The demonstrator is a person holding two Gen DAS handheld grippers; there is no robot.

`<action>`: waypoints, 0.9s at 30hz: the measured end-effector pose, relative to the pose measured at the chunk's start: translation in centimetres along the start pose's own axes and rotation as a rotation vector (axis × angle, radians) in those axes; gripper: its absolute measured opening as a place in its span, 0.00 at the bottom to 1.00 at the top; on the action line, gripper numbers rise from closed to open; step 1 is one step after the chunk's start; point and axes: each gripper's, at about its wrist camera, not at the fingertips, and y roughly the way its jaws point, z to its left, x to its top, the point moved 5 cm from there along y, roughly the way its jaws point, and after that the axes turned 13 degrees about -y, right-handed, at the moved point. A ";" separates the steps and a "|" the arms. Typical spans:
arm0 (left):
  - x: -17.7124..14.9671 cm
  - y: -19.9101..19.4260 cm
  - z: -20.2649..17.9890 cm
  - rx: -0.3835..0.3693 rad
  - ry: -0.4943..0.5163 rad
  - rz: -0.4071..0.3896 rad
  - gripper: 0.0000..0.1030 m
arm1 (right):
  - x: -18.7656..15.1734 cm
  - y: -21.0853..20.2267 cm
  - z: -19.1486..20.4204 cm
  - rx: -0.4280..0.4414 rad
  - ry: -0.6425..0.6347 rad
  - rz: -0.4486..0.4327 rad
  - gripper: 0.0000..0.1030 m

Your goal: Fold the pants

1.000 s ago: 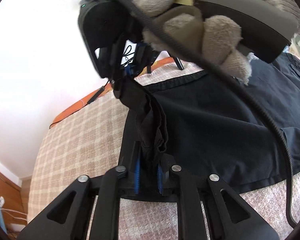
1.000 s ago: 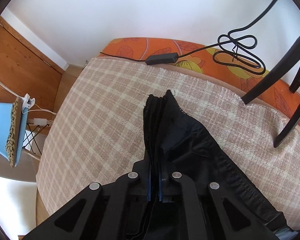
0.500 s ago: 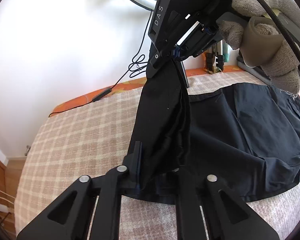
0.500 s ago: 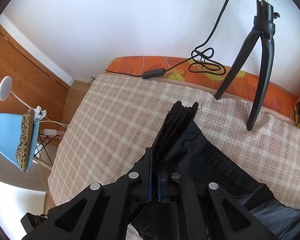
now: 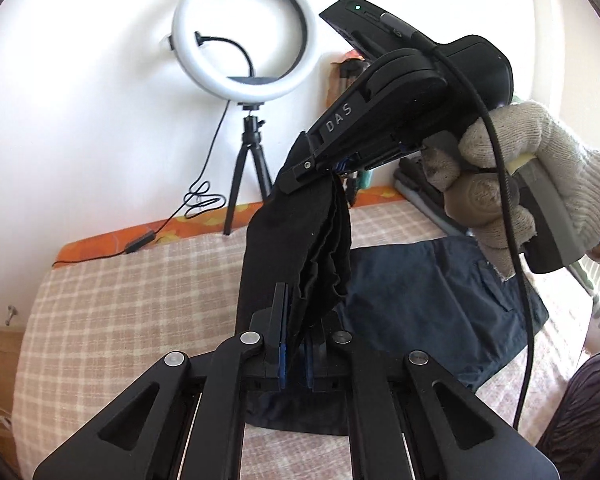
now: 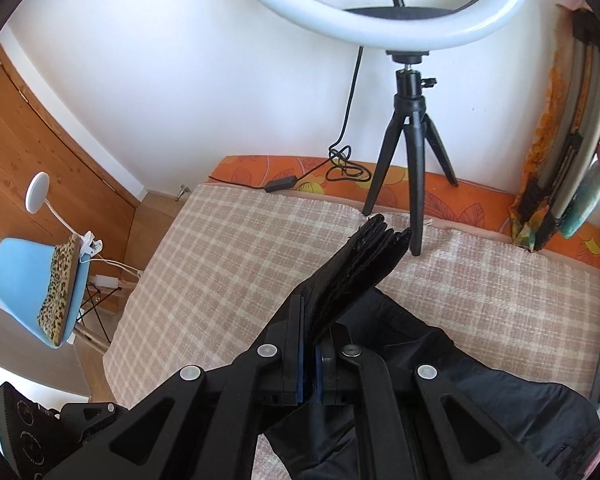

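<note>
Black pants (image 5: 400,304) lifted off plaid bed (image 5: 112,300); left gripper (image 5: 295,364) and right gripper (image 6: 310,376) fingers both clamped on bunched fabric edge.

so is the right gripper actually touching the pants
Touching. In the right wrist view the right gripper has its fingers closed on a bunched edge of the black pants, cloth pinched between them.

Right gripper (image 5: 332,168): risen well above the checked beige bedspread (image 5: 140,292).
Black fabric pants (image 5: 300,248): pinched end lifted, now hanging between both grippers.
</note>
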 end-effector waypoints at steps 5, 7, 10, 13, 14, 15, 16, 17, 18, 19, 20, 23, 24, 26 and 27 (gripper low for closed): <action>0.3 -0.3 -6.1 -0.091 0.064 0.028 0.05 | -2.0 -4.6 -2.4 -0.040 0.012 -0.036 0.01; -0.1 -0.2 -8.5 -0.126 0.083 0.046 0.05 | -3.2 -6.1 -3.6 -0.053 0.026 -0.043 0.01; -0.7 0.0 -11.9 -0.166 0.112 0.069 0.05 | -5.4 -8.0 -5.6 -0.071 0.051 -0.048 0.01; -1.8 0.6 -14.9 -0.201 0.142 0.098 0.05 | -8.0 -9.7 -7.9 -0.089 0.077 -0.046 0.01; -2.2 0.8 -15.9 -0.216 0.147 0.111 0.05 | -8.9 -10.1 -8.6 -0.096 0.085 -0.043 0.01; -2.5 1.2 -16.7 -0.230 0.152 0.124 0.05 | -9.8 -10.5 -9.4 -0.103 0.094 -0.043 0.01; -2.8 1.6 -17.5 -0.242 0.161 0.138 0.05 | -10.7 -10.9 -10.1 -0.110 0.106 -0.041 0.01; -3.4 2.0 -18.4 -0.255 0.172 0.155 0.05 | -11.6 -11.2 -10.9 -0.113 0.121 -0.039 0.01; -3.8 2.3 -19.3 -0.265 0.181 0.171 0.05 | -12.4 -11.4 -11.6 -0.118 0.137 -0.034 0.01; -4.3 2.6 -20.0 -0.267 0.187 0.183 0.05 | -13.2 -11.6 -12.4 -0.122 0.150 -0.029 0.01; -4.8 3.0 -20.5 -0.271 0.188 0.205 0.05 | -14.0 -11.7 -13.2 -0.128 0.161 -0.023 0.01; -5.7 3.1 -22.1 -0.295 0.200 0.249 0.16 | -16.4 -11.6 -15.5 -0.157 0.191 0.005 0.01; -5.7 2.8 -22.2 -0.293 0.210 0.245 0.28 | -17.3 -11.6 -16.3 -0.166 0.203 0.014 0.01; -5.5 1.9 -21.7 -0.278 0.211 0.235 0.45 | -18.8 -11.3 -18.1 -0.178 0.231 0.033 0.01; -5.4 1.5 -21.2 -0.269 0.207 0.226 0.46 | -19.5 -11.2 -18.9 -0.183 0.244 0.040 0.01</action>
